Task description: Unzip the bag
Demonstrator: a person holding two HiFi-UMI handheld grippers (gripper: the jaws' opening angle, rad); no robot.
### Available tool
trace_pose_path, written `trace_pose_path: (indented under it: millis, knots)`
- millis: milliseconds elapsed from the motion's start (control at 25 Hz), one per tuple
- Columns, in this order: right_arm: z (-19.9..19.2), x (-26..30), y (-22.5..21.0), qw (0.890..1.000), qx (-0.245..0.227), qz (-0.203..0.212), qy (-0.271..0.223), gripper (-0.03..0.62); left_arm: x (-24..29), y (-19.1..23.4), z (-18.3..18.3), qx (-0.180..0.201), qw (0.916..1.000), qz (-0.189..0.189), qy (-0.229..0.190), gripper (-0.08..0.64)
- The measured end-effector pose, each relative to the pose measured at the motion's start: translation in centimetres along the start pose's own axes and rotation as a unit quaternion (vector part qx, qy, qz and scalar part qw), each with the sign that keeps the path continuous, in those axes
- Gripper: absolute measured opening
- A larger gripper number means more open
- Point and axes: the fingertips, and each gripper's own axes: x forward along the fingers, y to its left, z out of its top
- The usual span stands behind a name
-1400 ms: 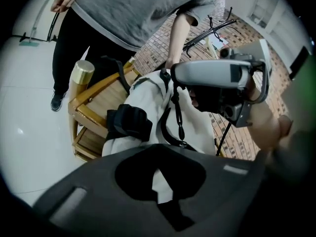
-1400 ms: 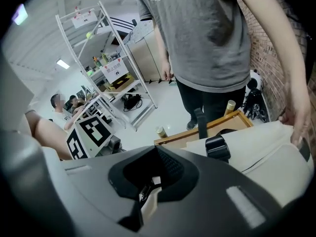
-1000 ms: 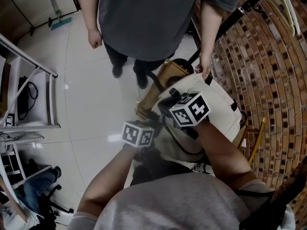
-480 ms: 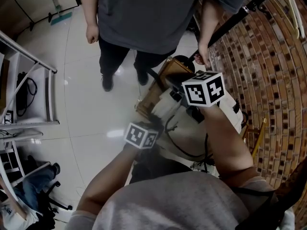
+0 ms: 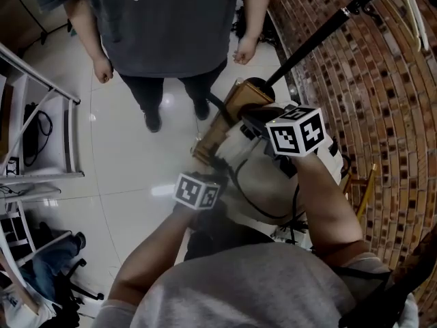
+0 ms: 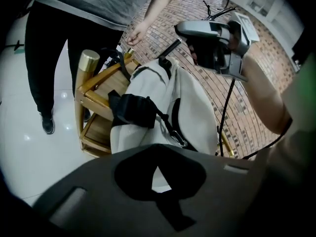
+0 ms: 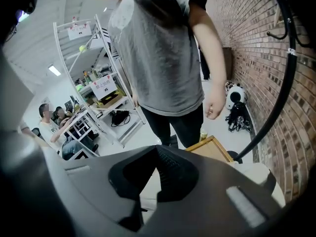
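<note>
A cream bag (image 5: 266, 183) with black straps stands on a wooden stool (image 5: 220, 130) against the brick wall. My left gripper (image 5: 213, 169) is at the bag's lower left edge. In the left gripper view its jaws (image 6: 157, 168) are shut, and pale cloth shows in the slit behind them. I cannot tell if cloth is pinched. My right gripper (image 5: 256, 121) hovers over the top of the bag (image 6: 192, 107), shut and holding nothing (image 7: 159, 167). Its black cable hangs across the bag's front. The bag's top (image 7: 256, 174) lies low at the right in the right gripper view.
A person in a grey T-shirt (image 5: 164, 26) stands just beyond the stool, hands off the bag. The brick wall (image 5: 382, 115) is close on the right, with a black pole (image 5: 321, 33) leaning on it. White shelving (image 5: 41, 135) stands left, and seated people (image 7: 49, 127) are far off.
My right gripper rose off the bag and shifted right. The standing person took a hand off the bag's top and drew back. My left gripper stayed put.
</note>
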Motion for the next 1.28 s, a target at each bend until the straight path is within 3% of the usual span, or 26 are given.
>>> trace_pose_path:
  millis: [240,480,640,1000,1160,1280]
  knots:
    - [-3.1,-3.5,1.5,0.999,0.003,-0.041,-0.012,0.0,-3.0,-1.5,0.3,0.015,0.9997,0.002,-0.017,0.0]
    - [-12.7,-7.9,8.0,0.998,0.041,-0.043,-0.007,0.0,-7.3,-5.7,0.2,0.069,0.9961,-0.002,-0.054,0.0]
    - [-18.6,-10.2,12.7,0.997,0.065,-0.041,-0.006,0.0,-9.0,-9.6,-1.7,0.104,0.9923,-0.022,-0.062,0.0]
    - [-27.5,-15.1,20.3,0.993,0.105,-0.029,-0.05,0.0,-10.6,-18.3,-10.1,0.189,0.9805,-0.027,-0.047,0.0]
    - [-32.8,-18.1,24.4,0.992,0.103,-0.027,-0.067,0.0,-10.1,-21.8,-16.3,0.194,0.9791,-0.021,-0.057,0.0]
    - [-38.5,-21.0,28.5,0.991,0.103,-0.022,-0.077,0.0,-8.9,-25.7,-23.0,0.188,0.9805,-0.024,-0.052,0.0]
